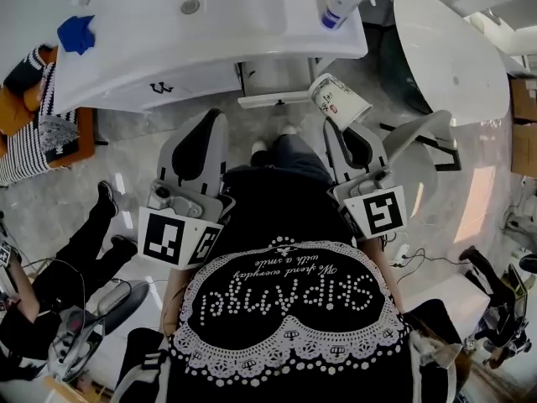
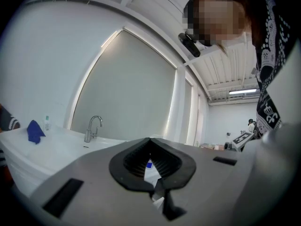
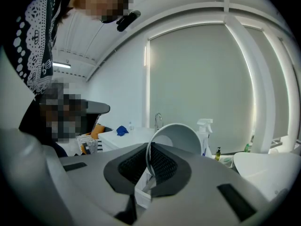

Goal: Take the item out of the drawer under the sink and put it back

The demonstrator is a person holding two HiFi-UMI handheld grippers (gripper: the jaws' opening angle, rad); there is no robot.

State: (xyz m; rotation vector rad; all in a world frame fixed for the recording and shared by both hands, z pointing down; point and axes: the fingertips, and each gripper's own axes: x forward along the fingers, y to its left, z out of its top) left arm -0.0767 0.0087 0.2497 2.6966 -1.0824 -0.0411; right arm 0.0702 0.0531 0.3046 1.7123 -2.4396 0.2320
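A white paper cup (image 1: 340, 101) with red print hangs tilted in front of the sink cabinet. My right gripper (image 1: 333, 126) is shut on its rim. In the right gripper view the cup (image 3: 176, 138) shows its open mouth, its rim pinched between the black pads at the gripper tips (image 3: 148, 147). The drawer (image 1: 273, 78) under the white sink counter (image 1: 210, 49) stands pulled out a little, just left of the cup. My left gripper (image 1: 214, 117) is held level lower left of the drawer. Its jaws (image 2: 150, 140) meet at the tips with nothing between them.
A blue cloth (image 1: 77, 34) and a spray bottle (image 1: 342, 2) are on the counter, and a tap (image 2: 93, 126) stands at the basin. A white round tub (image 1: 453, 49) is to the right. Another person's legs (image 1: 84, 242) are on the floor at left.
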